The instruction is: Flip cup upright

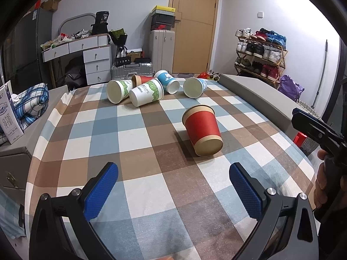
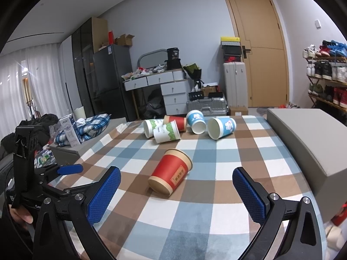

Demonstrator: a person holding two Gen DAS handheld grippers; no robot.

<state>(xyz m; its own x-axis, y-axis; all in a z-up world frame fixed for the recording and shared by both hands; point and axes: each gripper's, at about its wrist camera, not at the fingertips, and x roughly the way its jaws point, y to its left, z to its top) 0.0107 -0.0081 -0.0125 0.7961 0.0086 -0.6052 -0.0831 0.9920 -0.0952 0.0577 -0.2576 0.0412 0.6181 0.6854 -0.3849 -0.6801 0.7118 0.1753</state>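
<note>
A red paper cup (image 1: 202,130) with tan bands lies on its side on the checked tablecloth (image 1: 134,143), its base toward me; it also shows in the right wrist view (image 2: 171,174). My left gripper (image 1: 173,173) is open and empty, hovering a little short of the cup. My right gripper (image 2: 176,178) is open and empty, with the cup lying ahead between its blue pads (image 2: 104,195). Neither touches the cup.
Several more cups lie tipped over at the table's far end: green-print ones (image 1: 146,93), a red one (image 1: 142,79) and blue ones (image 1: 194,86). A grey box (image 2: 308,143) stands along the right edge. A milk carton (image 2: 70,130) and plaid cloth (image 2: 91,125) lie left.
</note>
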